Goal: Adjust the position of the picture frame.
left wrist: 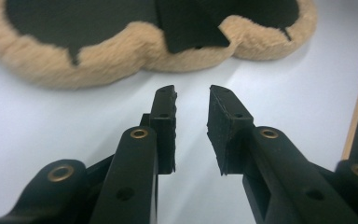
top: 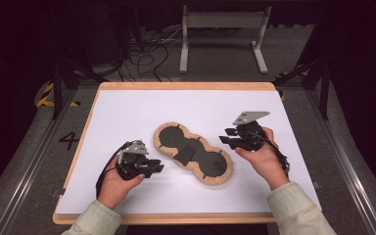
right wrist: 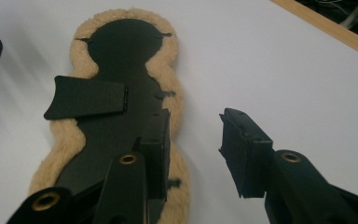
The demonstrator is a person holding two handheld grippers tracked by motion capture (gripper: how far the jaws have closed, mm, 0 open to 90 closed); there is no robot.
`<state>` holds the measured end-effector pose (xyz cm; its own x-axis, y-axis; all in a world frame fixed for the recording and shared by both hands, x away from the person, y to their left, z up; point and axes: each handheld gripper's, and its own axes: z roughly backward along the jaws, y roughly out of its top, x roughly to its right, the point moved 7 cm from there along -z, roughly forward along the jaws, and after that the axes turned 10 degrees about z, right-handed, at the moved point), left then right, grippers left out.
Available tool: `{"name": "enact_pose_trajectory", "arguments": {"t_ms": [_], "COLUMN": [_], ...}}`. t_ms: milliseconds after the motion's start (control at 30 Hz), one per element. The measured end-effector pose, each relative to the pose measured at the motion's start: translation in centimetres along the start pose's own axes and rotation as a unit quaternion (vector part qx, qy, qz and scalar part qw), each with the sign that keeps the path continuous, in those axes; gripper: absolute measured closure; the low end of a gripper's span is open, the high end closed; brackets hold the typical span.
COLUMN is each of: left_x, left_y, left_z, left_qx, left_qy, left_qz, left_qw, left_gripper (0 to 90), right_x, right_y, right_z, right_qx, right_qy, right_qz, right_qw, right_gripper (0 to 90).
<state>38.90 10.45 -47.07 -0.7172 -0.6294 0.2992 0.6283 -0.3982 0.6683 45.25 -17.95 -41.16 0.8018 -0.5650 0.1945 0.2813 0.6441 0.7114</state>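
Centre of the high view, on the white table: one fleece pad, peanut-shaped, tan pile around the rim, black backing facing up, lying flat on a slant from upper left to lower right. One black strap is lying loose across its narrow waist.

Lower left of that view: left gripper, sitting in the person's left hand, pointing right at the pad's near edge. Its own view is showing the jaws parted by a narrow gap with nothing between them, the fleece rim lying just ahead, not touching.

Right of centre: right gripper, sitting in the right hand, pointing left at the pad's far side. Its jaws are standing somewhat wider, also empty; in its own view the pad is running away beneath the left jaw.

Handling note, as a judgement: both grippers seem to be approaching for a fresh hold. Each jaw should be straddling the fleece edge, one pad above and one beneath, before closing. Lifting evenly from both sides should be keeping the limp pad from sagging, and the loose strap is worth watching, since it could be snagging a jaw.
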Motion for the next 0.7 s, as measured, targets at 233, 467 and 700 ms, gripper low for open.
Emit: {"name": "enact_pose_trajectory", "arguments": {"t_ms": [233, 467, 700], "left_x": [-1.4, -2.8, -3.7], "left_y": [-1.5, -2.5, -3.3], "left_z": [2.3, 4.0, 5.0], "left_qx": [0.032, 0.061, 0.078], "left_qy": [0.017, 0.047, 0.062], "left_qz": [0.038, 0.062, 0.077], "left_qw": [0.9986, 0.995, 0.992], "left_gripper": [71.8, 71.0, 71.6], "right_x": [0.2, 0.6, 1.2], "right_y": [2.8, 4.4, 5.5], "right_z": [-4.4, -7.3, -10.6], "right_qx": [-0.037, -0.06, -0.074], "right_qy": [0.029, 0.041, 0.037], "right_qz": [0.01, 0.014, 0.024], "right_qw": [0.9988, 0.9973, 0.9963], "right_gripper": [71.3, 85.5, 90.0]}}
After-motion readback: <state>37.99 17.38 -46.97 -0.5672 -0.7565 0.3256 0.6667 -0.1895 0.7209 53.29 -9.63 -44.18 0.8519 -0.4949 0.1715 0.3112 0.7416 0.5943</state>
